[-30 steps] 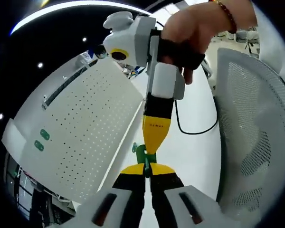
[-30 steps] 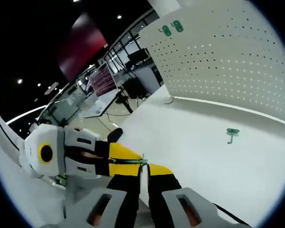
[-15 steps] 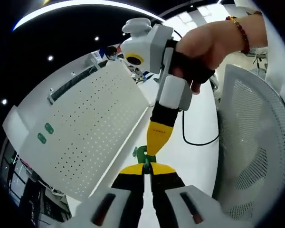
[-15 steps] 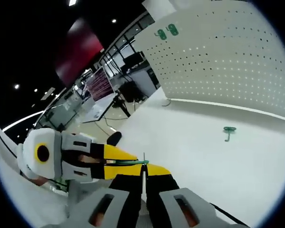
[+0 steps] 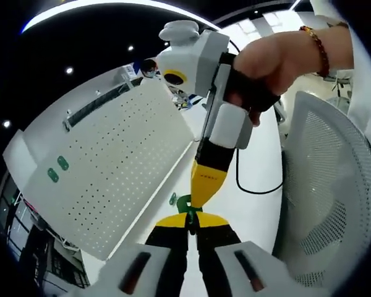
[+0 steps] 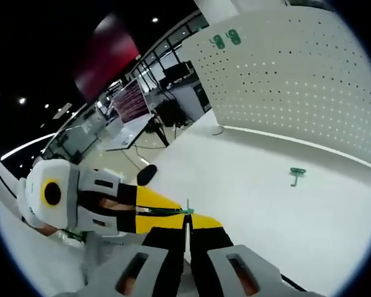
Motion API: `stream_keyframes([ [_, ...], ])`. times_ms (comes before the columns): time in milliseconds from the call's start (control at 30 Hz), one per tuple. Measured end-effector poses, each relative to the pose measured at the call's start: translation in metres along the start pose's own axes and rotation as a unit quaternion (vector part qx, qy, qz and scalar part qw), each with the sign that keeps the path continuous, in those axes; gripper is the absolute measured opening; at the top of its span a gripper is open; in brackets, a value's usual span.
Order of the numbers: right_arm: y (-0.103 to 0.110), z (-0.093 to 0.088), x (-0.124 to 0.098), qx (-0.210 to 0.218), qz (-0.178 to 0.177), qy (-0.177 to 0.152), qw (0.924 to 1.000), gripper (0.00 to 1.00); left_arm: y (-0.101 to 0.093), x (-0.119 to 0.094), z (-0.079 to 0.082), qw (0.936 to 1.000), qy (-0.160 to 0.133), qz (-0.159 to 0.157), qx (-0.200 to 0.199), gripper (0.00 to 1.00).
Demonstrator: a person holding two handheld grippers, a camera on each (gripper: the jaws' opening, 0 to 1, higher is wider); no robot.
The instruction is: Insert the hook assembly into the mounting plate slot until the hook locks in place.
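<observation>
1. Barely anything has changed in the last second: both grippers are still nose to nose on the same green hook [image 5: 185,204], and the views have only swung a bit, so the pegboard sits a touch differently in frame.
2. In the left gripper view that hook is low centre, pinched between the left gripper [image 5: 191,223]'s pressed-together jaws, with the right gripper [image 5: 205,185] coming down from the top, a hand [image 5: 278,59] round it, its yellow tip meeting the same piece.
3. From the right gripper view you get it edge-on: a thin green strip [image 6: 167,211] at lower centre, the right gripper [image 6: 187,228]'s jaws closed on it, and the left gripper [image 6: 149,207] coming in from the left, clamped on it too.
4. White perforated mounting plate [image 5: 105,167] stands to the left in the left gripper view and fills the upper right [image 6: 297,80] of the other. It's well apart from the held hook.
5. A second green hook [image 6: 297,175] lies on the white table [image 6: 235,185], right of centre, near the plate's foot.
6. My worry is the double grip. If the hands twist against each other, the thin piece could bend or pop out. Also, it's far from the holes, so a tilted approach could jam instead of locking.
</observation>
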State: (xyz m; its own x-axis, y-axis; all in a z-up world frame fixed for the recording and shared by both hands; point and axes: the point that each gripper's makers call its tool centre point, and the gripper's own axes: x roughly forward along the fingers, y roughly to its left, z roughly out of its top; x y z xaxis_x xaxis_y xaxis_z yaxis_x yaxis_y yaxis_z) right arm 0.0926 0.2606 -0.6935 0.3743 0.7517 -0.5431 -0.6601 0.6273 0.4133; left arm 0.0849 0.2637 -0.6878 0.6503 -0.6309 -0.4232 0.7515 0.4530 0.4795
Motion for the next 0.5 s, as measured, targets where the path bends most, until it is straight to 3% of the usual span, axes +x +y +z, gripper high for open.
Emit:
stream_keyframes([
  [300, -0.0007, -0.0002, -0.0002, -0.011, -0.009, 0.008, 0.9999, 0.00, -0.0019, 0.0026, -0.0066, 0.9997, 0.023, -0.001, 0.013, 0.05],
  [500, 0.0004, -0.0015, -0.0007, -0.003, -0.002, 0.009, 1.0000, 0.00, -0.0029, 0.0004, -0.0059, 0.9999, 0.017, -0.002, 0.002, 0.04],
])
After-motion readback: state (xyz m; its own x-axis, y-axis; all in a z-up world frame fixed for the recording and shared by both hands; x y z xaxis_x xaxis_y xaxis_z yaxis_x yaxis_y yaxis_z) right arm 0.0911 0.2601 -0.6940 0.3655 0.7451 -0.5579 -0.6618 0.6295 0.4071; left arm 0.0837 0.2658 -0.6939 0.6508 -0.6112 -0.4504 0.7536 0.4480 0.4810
